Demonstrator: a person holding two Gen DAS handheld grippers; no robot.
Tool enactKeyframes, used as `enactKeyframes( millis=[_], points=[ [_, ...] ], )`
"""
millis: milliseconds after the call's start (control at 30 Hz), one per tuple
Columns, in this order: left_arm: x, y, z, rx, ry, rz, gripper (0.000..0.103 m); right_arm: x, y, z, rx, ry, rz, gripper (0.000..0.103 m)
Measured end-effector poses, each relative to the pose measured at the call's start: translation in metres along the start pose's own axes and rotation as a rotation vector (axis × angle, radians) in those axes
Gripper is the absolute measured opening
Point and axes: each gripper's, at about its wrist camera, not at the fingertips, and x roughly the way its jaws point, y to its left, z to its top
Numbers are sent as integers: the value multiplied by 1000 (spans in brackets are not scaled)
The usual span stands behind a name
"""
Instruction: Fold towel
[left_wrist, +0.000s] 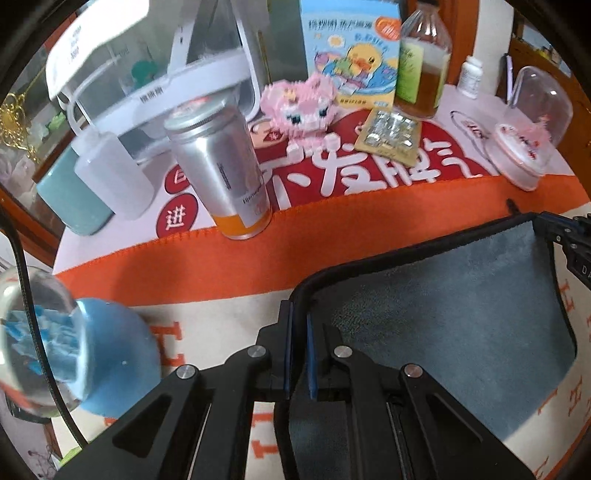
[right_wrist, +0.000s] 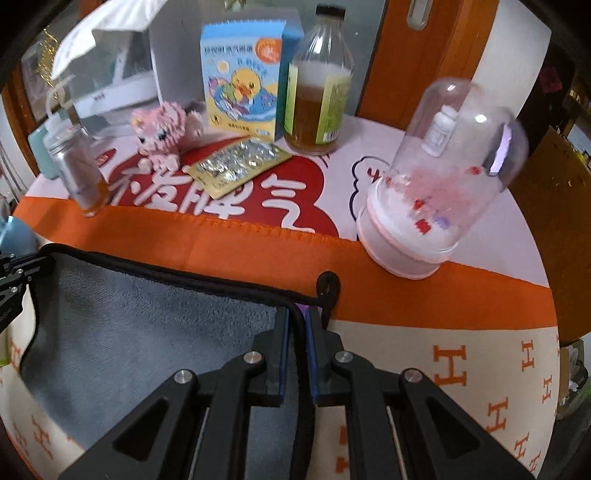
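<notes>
Evidently only begun, the fold has both far corners of the grey towel (right_wrist: 140, 332) pinched, left tongs (left_wrist: 299, 354) and right tongs (right_wrist: 297, 354) closed tight on its black hem, just short of the orange blanket stripe (right_wrist: 258, 247), nothing doubled over yet.

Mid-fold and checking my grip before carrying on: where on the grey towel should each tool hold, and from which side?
Hold the towel by its two far corners on the black hem, each tool coming from the near side: left tool and right tool already pinch there.
</notes>
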Motion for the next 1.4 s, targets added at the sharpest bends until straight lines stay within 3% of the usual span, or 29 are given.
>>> enactKeyframes(
  millis=[333, 600, 667, 733, 833, 1100, 1333, 1400],
  points=[
    [21, 2, -2, -19, 22, 1, 5, 19, 4, 5, 1, 6, -30, 9],
    [23, -5, -1, -10, 14, 52, 10, 24, 12, 2, -43, 7, -78, 12],
    [20, -4, -1, -8, 11, 60, 15, 21, 10, 2, -39, 7, -76, 14],
    [15, -5, -1, -3, 0, 77, 34, 14, 7, 1, -24, 2, -62, 21],
    [3, -4, -2, -1, -30, 88, 55, 2, 2, -3, -5, -14, -62, 36],
    [-35, -8, -19, -50, -63, 50, 77, -35, -4, -22, 26, -37, -60, 39],
    [-78, -14, -47, -95, -75, -8, 88, -76, -1, -51, 49, -54, -27, 39],
    [-92, -18, -57, -91, -80, -9, 88, -88, 2, -61, 53, -57, -23, 44]
  ],
)
